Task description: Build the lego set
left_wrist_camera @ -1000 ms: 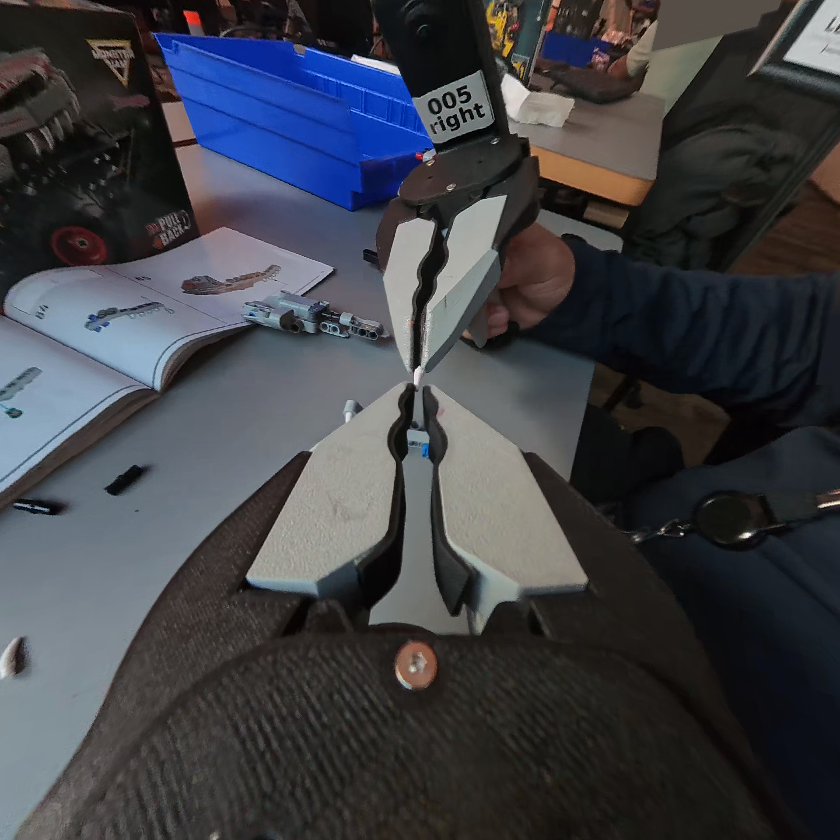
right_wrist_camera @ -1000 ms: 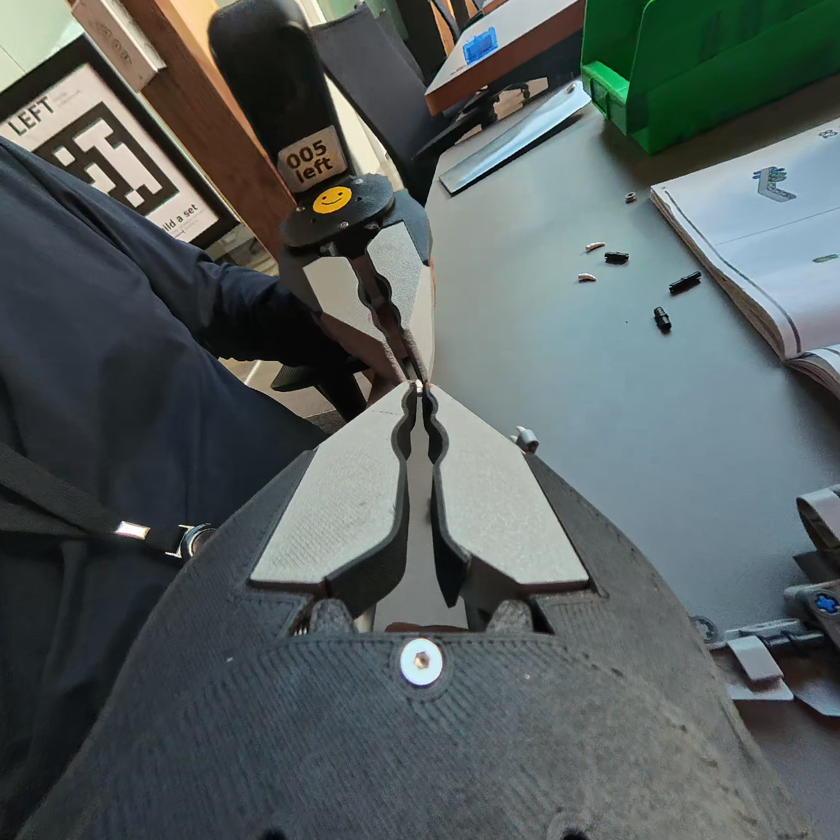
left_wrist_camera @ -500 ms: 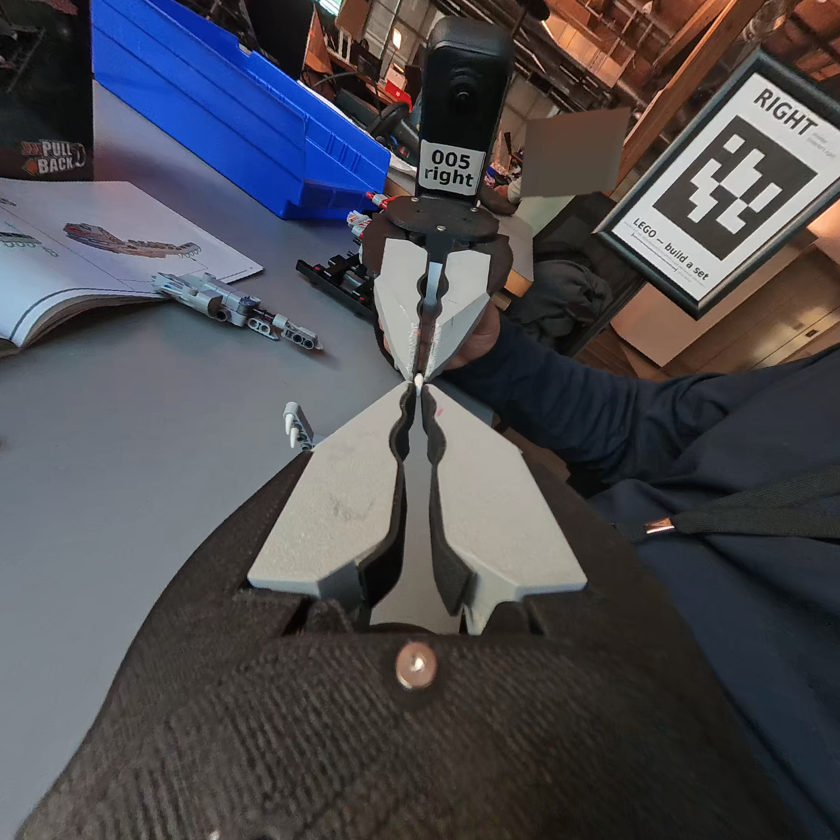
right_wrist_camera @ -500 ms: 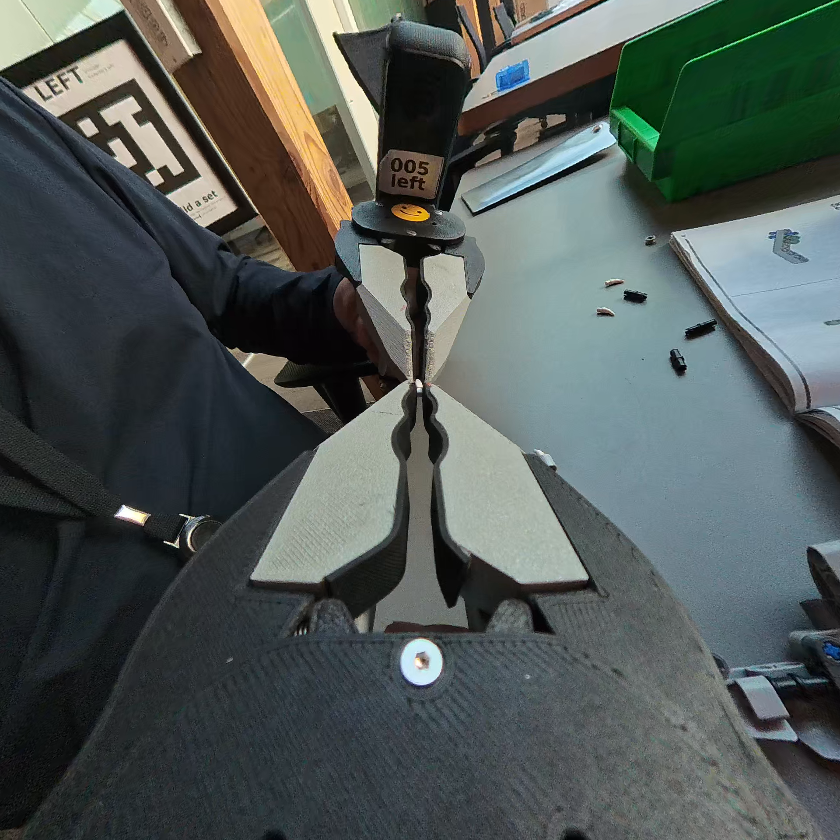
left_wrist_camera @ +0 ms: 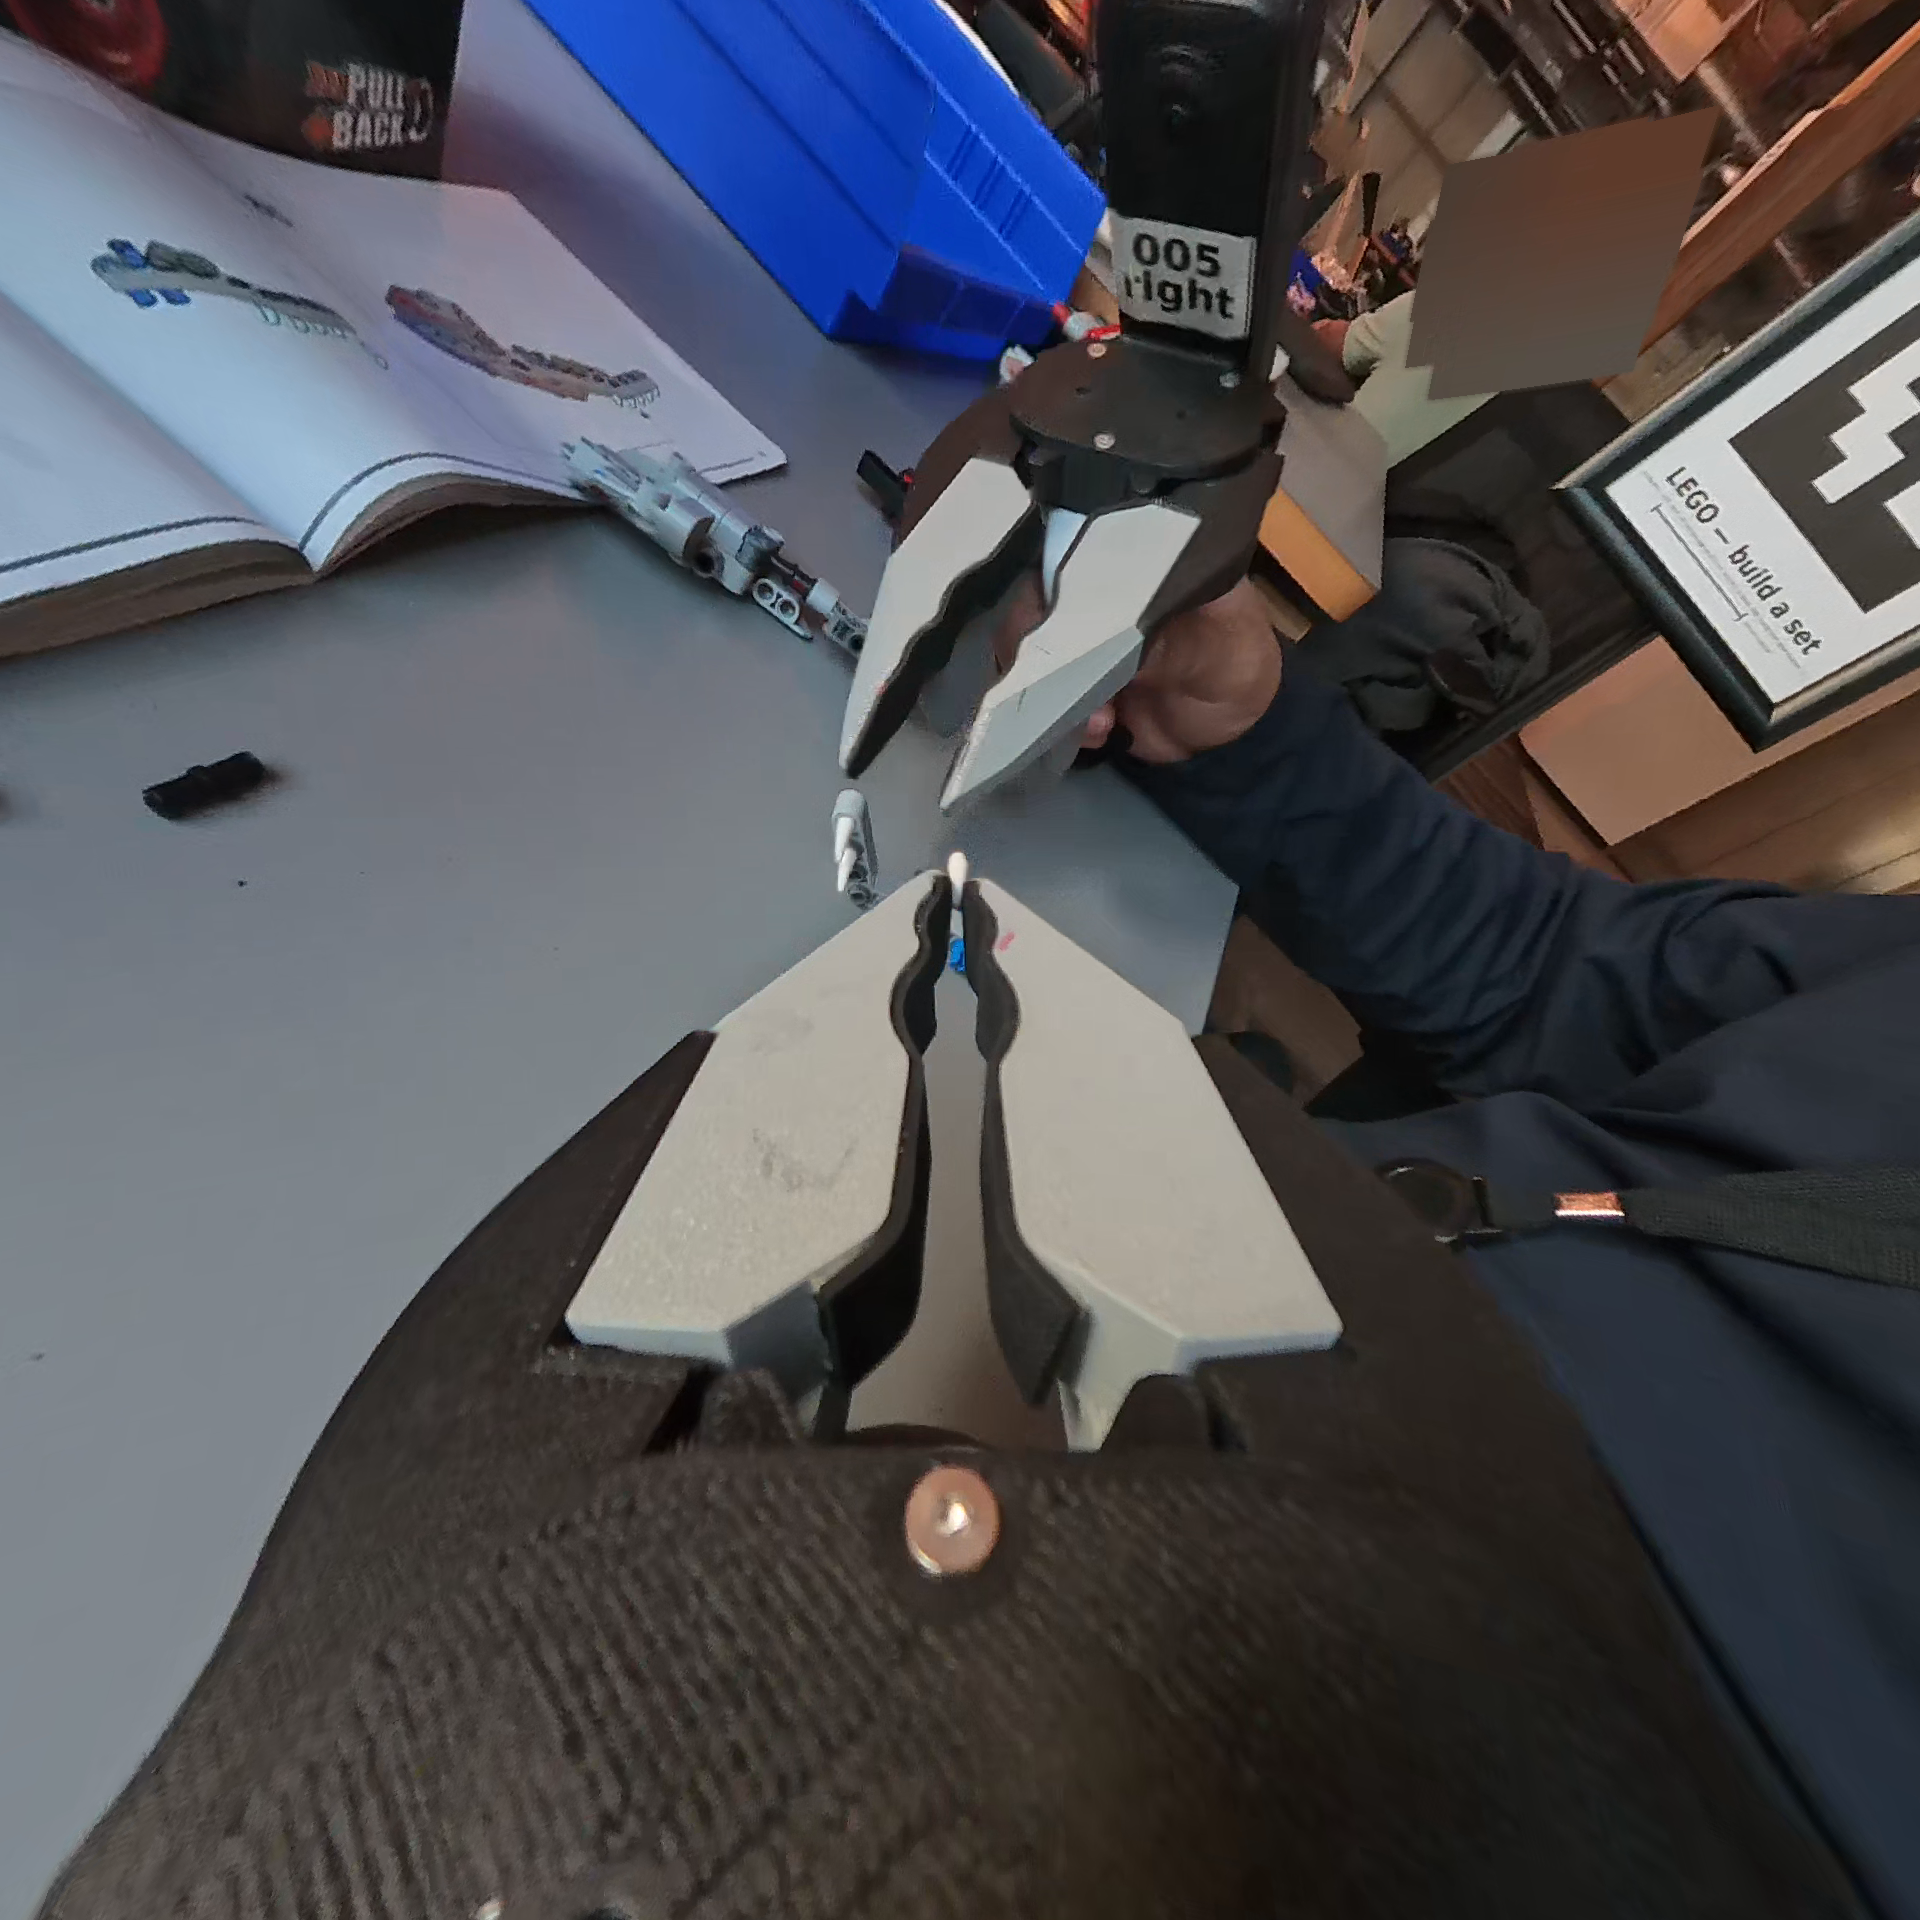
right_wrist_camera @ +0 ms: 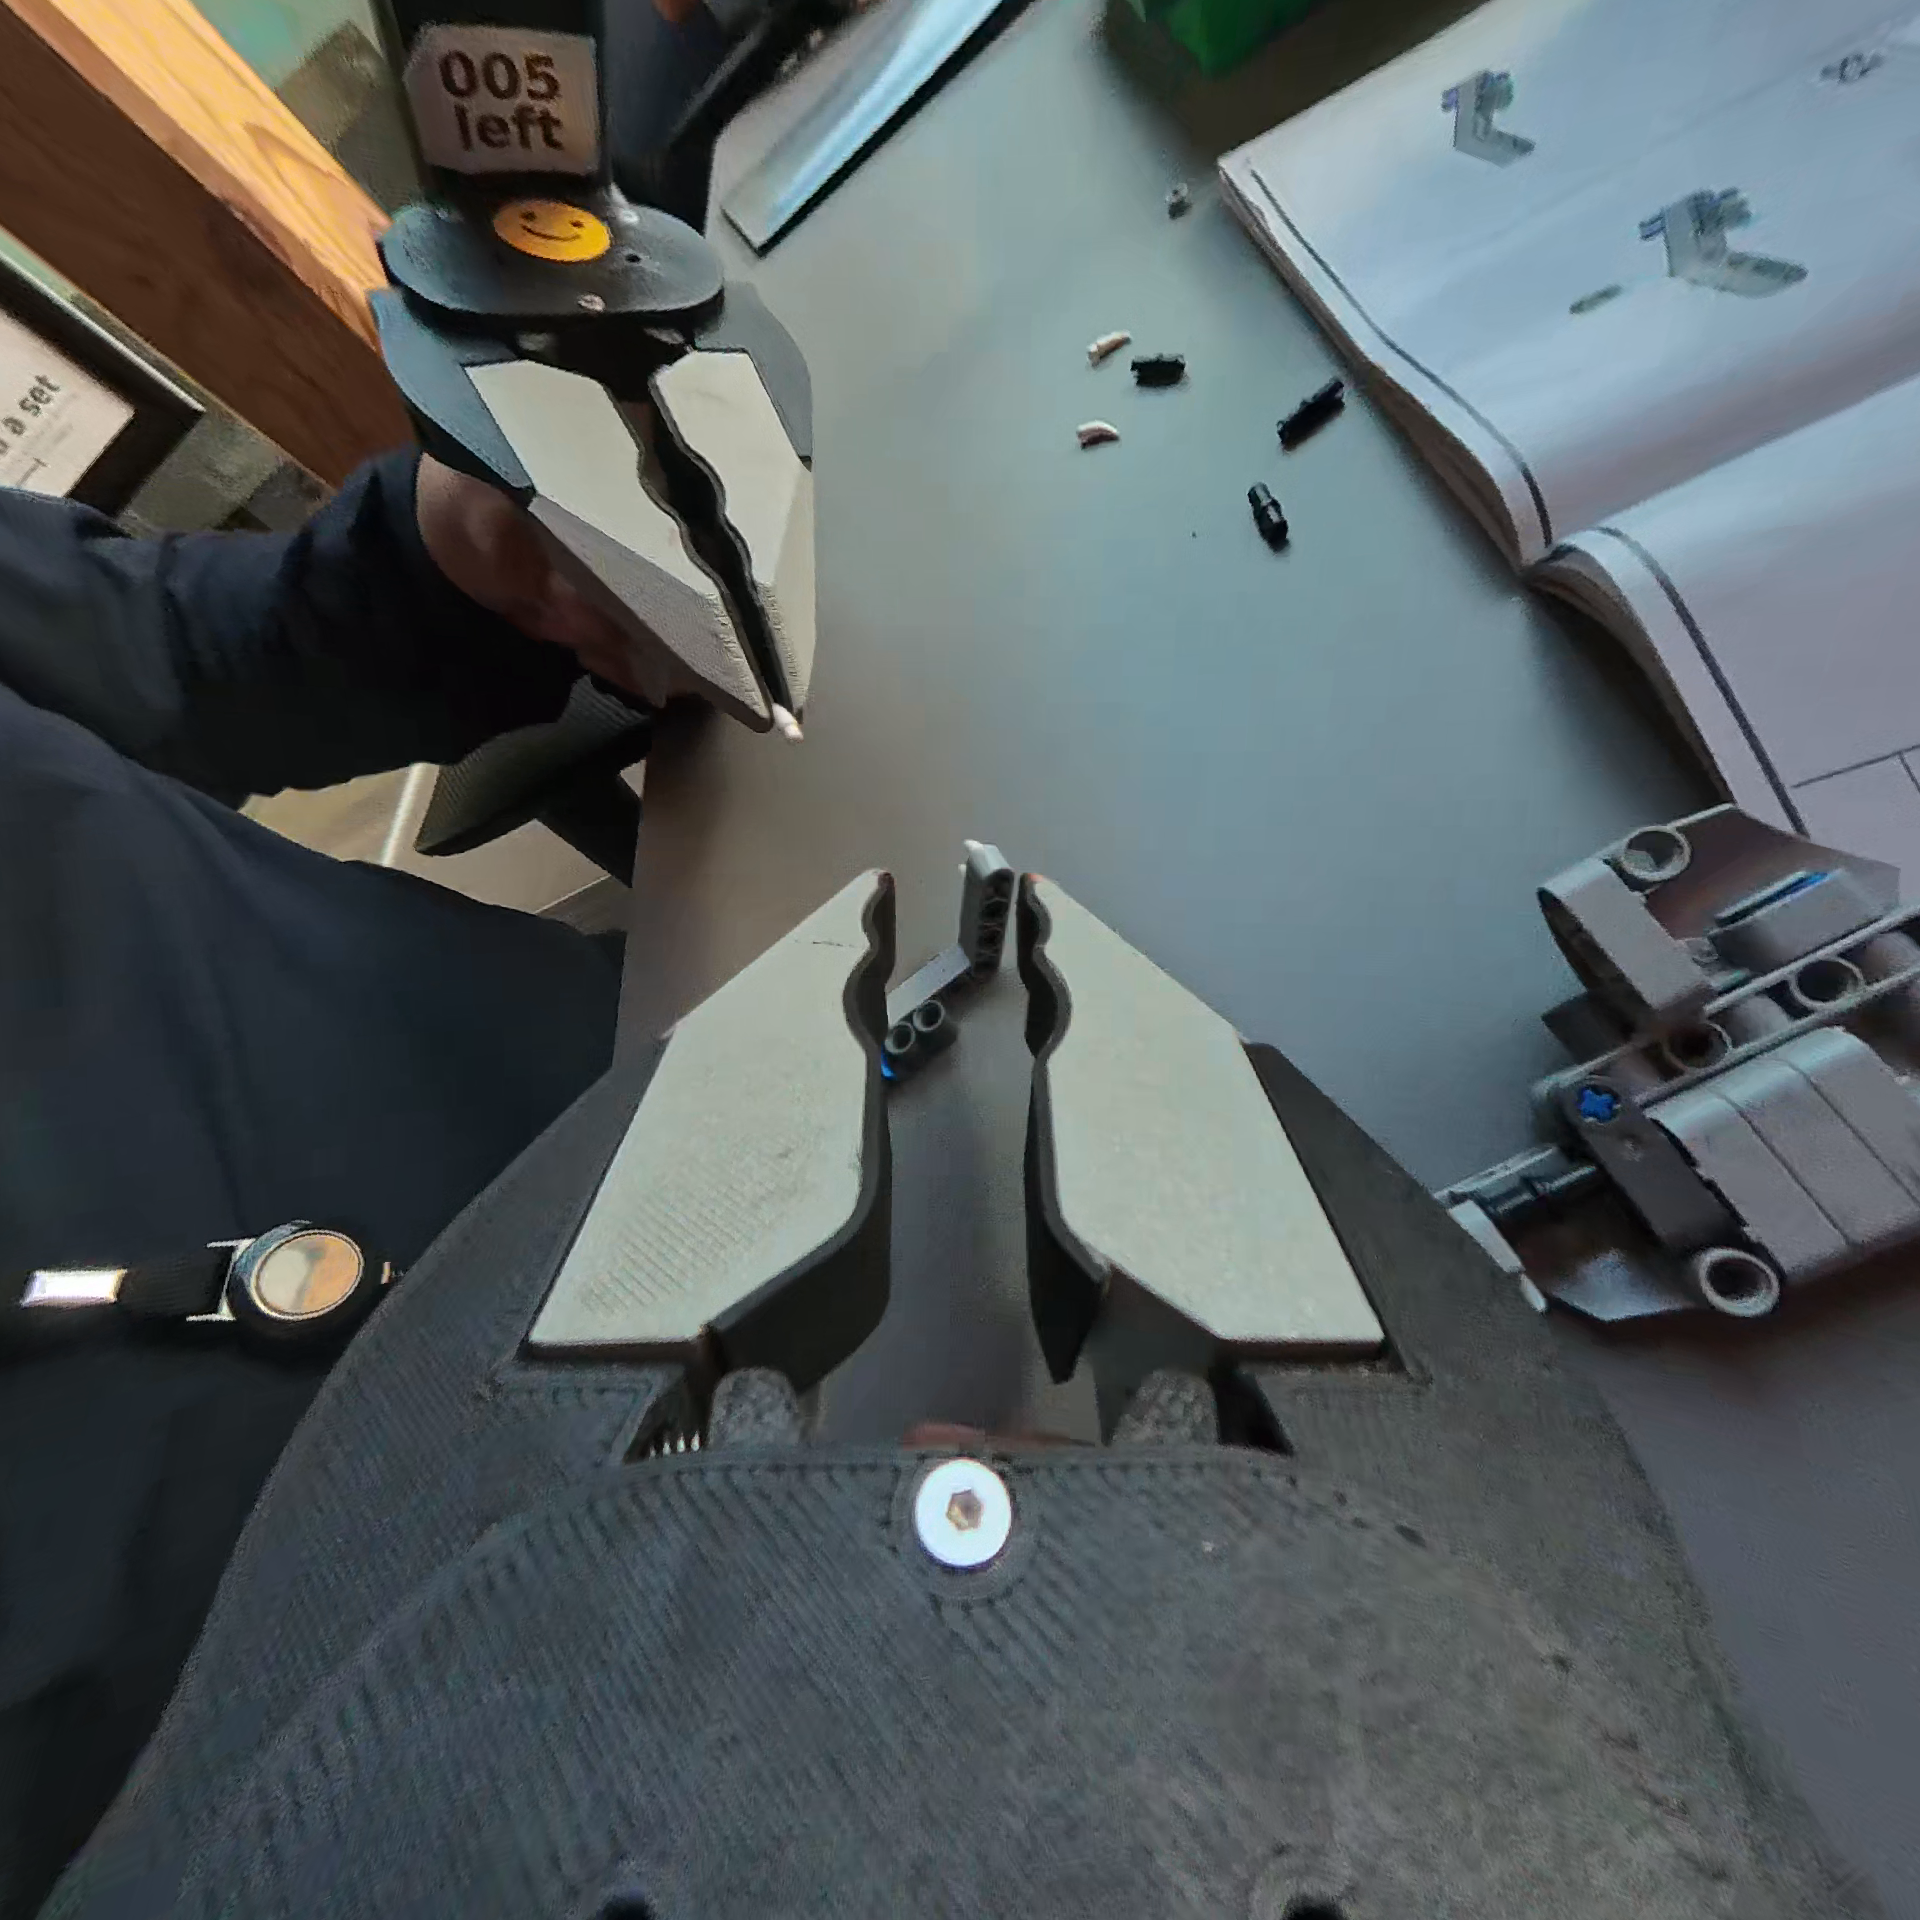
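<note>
My left gripper (left_wrist_camera: 951, 896) is shut on a small white tooth piece (left_wrist_camera: 955, 868) whose tip sticks out past the fingertips; a blue bit shows in the gap behind it. In the right wrist view the left gripper (right_wrist_camera: 774, 715) hovers near the table's near edge, the tooth (right_wrist_camera: 792, 727) at its tip. My right gripper (right_wrist_camera: 956, 891) is open and empty, just above a small grey angled beam (right_wrist_camera: 971, 935) with a white tooth, which lies on the table. In the left wrist view the right gripper (left_wrist_camera: 899, 784) is open, a little beyond the left one, and the beam (left_wrist_camera: 852, 847) lies beside it.
A grey partial assembly (right_wrist_camera: 1714, 1091) (left_wrist_camera: 717, 535) lies beside the open instruction booklet (left_wrist_camera: 312, 343) (right_wrist_camera: 1558, 260). Loose black pins (right_wrist_camera: 1309, 410) (left_wrist_camera: 203, 784) and white teeth (right_wrist_camera: 1099, 431) are scattered on the grey table (left_wrist_camera: 416, 935). A blue bin (left_wrist_camera: 852, 156) stands behind. The person's torso is close. The gap from one gripper's tips to the other's is roughly 5 cm.
The grippers were tip to tip, both shut around the white tooth. The right gripper has opened, let go and drawn back over the grey beam. The left one still holds the tooth.
</note>
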Tool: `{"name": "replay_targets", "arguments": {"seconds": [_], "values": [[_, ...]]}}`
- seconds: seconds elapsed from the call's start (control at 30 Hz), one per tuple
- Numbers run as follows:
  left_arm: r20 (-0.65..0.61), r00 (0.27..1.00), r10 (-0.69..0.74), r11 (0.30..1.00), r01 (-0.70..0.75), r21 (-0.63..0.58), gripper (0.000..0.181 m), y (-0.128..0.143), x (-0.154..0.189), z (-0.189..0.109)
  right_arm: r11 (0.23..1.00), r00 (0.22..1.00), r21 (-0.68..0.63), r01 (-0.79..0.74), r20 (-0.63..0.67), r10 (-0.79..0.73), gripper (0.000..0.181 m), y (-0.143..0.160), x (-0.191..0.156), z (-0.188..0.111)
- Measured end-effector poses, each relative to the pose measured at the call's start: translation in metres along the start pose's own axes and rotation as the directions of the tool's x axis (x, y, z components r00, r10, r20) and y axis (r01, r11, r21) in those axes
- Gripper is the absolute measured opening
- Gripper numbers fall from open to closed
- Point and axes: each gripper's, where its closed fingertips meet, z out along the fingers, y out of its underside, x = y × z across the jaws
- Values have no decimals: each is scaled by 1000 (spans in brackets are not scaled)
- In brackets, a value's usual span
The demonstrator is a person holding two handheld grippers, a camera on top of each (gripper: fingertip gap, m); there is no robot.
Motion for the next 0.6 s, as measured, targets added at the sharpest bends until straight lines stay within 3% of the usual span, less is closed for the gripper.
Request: {"name": "replay_targets", "arguments": {"seconds": [0.2, 0.37, 0.5, 0.6], "values": [[-5, 1000, -6, 999, 6, -54, 0, 8, 0, 0, 989, 1000, -146, -14, -29, 10, 16, 17, 11, 9], [-15, 1000, -5, 999, 4, -50, 0, 8, 1, -1, 985, 1000, -174, 14, 28, -9, 16, 18, 5, 13], [-14, 1000, -4, 999, 4, -40, 0, 7, 1, -2, 979, 998, -201, 38, 52, -28, 6, 18, 3, 17], [-2, 1000, 18, 999, -19, -26, 0, 6, 1, -3, 990, 998, -137, 35, 63, -27, 6, 9, -1, 17]]}}
